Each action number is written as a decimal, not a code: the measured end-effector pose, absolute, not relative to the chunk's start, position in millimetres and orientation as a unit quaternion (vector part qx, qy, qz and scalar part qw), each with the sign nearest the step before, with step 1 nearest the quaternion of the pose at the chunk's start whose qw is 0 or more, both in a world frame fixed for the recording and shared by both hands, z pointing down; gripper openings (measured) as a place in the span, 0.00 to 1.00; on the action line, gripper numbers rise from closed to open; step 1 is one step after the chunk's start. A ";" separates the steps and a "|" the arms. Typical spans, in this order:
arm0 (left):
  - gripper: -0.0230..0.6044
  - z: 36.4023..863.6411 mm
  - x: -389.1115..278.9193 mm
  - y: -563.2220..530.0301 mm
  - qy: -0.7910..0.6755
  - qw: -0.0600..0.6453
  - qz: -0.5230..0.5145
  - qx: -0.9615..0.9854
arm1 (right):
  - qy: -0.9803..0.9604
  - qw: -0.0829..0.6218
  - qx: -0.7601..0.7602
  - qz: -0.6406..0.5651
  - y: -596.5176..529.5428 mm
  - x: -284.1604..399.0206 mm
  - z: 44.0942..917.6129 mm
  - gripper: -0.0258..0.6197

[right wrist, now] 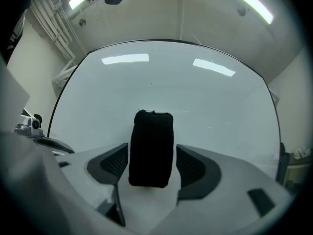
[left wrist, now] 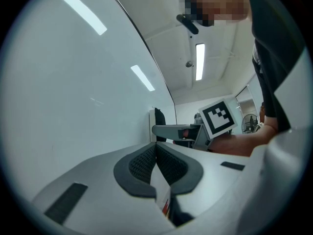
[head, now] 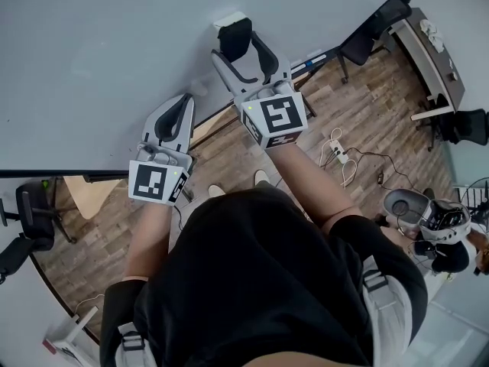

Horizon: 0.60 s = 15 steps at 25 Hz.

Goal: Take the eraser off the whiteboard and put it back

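Note:
The black eraser [head: 233,33] sticks upright on the whiteboard [head: 99,60], its white backing against the board. My right gripper [head: 238,48] is open, one jaw on either side of the eraser. In the right gripper view the eraser [right wrist: 150,148] stands between the pads [right wrist: 113,164] with a narrow gap on both sides, so neither pad presses on it. My left gripper [head: 185,102] hovers lower left, close to the board, shut with nothing in it. Its closed pads [left wrist: 146,161] meet in the left gripper view, where the eraser [left wrist: 159,124] and the right gripper's marker cube [left wrist: 219,117] also show.
Below the board lies a wooden floor with a white power strip and cables [head: 338,153]. Black office chairs [head: 378,25] and a desk [head: 432,52] stand at the right, another chair [head: 30,220] at the left. The board's lower edge [head: 46,173] runs past my left gripper.

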<state>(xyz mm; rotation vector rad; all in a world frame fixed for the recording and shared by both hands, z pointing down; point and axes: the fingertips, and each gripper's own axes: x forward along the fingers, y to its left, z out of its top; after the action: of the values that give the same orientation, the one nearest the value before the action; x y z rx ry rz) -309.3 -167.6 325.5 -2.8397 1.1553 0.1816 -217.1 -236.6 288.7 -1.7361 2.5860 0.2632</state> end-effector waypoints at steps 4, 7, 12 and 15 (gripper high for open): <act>0.03 328.1 -311.9 -166.5 0.370 0.032 0.058 -0.927 | 0.818 0.005 -0.568 0.086 -239.5 -218.9 289.8 0.49; 0.03 330.3 -312.5 -161.9 0.366 0.031 0.057 -0.928 | 0.813 0.006 -0.575 0.091 -235.6 -216.9 288.9 0.40; 0.03 336.2 -315.6 -157.8 0.365 0.027 0.057 -0.929 | 0.813 0.011 -0.576 0.084 -232.9 -213.2 291.1 0.39; 0.03 338.8 -316.4 -158.0 0.363 0.023 0.057 -0.930 | 0.814 0.014 -0.575 0.079 -231.2 -211.6 290.7 0.39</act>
<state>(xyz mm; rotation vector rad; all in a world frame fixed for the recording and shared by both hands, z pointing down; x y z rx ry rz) -316.4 -158.0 338.8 -2.8783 1.1235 0.1772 -211.6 -231.2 290.7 -1.7911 2.5352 0.2464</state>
